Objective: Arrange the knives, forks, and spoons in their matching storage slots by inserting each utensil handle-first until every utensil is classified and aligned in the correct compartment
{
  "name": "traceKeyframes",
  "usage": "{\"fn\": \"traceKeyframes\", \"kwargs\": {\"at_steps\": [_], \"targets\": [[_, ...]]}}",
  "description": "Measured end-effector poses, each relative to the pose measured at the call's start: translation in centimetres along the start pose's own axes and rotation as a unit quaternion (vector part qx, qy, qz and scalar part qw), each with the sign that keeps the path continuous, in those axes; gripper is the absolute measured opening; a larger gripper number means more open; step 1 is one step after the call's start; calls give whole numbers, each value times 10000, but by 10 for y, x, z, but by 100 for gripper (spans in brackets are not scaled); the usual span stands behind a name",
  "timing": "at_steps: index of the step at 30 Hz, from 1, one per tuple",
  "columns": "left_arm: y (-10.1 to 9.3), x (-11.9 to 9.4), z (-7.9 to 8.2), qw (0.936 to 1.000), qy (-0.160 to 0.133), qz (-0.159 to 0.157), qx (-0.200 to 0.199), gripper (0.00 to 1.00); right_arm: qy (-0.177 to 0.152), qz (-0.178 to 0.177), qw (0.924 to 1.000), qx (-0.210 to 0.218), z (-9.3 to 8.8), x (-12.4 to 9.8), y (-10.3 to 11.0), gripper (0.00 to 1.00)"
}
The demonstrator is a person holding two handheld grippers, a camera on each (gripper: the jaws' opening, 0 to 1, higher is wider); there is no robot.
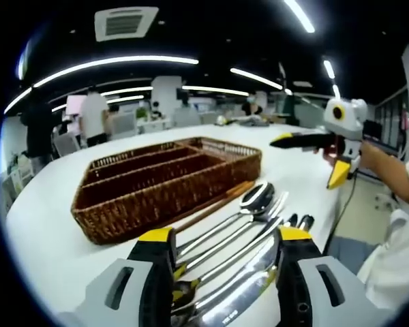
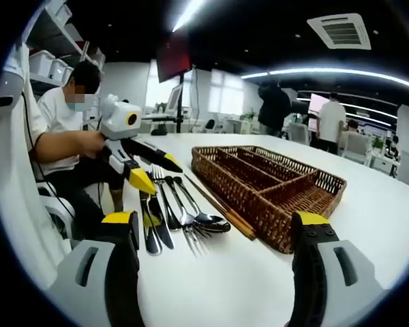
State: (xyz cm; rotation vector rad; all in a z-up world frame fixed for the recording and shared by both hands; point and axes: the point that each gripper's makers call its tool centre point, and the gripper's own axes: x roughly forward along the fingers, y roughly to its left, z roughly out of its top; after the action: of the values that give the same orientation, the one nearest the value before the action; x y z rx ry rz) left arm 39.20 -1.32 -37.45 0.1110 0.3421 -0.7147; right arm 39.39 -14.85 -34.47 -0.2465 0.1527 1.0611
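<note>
Cutlery (image 2: 174,214) lay loose on the white table (image 2: 259,286), just beside the wicker tray (image 2: 269,184), whose slots held nothing. The left gripper (image 1: 225,248) hung low over the spoons (image 1: 255,197) and knives (image 1: 245,289), jaws spread, gripping nothing. The right gripper (image 2: 215,235) hovered near the tray, jaws wide apart, also unladen.

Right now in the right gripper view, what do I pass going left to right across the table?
Left gripper → knives → fork → spoon → chopsticks → basket.
</note>
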Motion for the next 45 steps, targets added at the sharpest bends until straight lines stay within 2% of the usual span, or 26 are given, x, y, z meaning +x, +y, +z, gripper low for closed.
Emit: {"fn": "traceKeyframes", "kwargs": {"at_steps": [4,8,11,16,18,21,24,27,28,34,40,45], "targets": [[5,2,-2,10000,57,-21,49,52,95,-14,9999,-68,-4,-2,0,95],[-4,3,-1,9997,107,-113,210,47,77,-13,10000,-30,-5,-6,1,95],[-5,4,-1,9994,174,-179,241,47,170,-9,9999,-14,-11,-6,2,95],[-3,5,-3,9989,271,-205,316,44,158,-41,9999,-6,-10,-9,0,95],[0,7,-5,9984,329,-323,333,40,160,-45,9999,2,-11,-10,0,95],[1,7,-7,9978,404,-359,394,40,220,-56,9997,-58,-13,-11,0,95],[1,8,-7,9973,447,-412,404,40,146,-46,9999,7,-12,-11,1,99],[2,9,-6,9973,462,-425,384,39,45,-72,9998,188,-10,-12,-1,98],[4,9,-7,9961,562,-428,537,38,56,-105,9998,144,-12,-14,-1,98],[-7,14,-5,9939,732,-588,576,32,129,-89,9998,149,-18,-16,3,97],[4,24,-10,9898,986,-765,691,29,141,-107,9996,198,-21,-20,4,96],[-12,30,-10,9864,1174,-890,730,26,143,-135,9995,243,-23,-22,5,96]]}}
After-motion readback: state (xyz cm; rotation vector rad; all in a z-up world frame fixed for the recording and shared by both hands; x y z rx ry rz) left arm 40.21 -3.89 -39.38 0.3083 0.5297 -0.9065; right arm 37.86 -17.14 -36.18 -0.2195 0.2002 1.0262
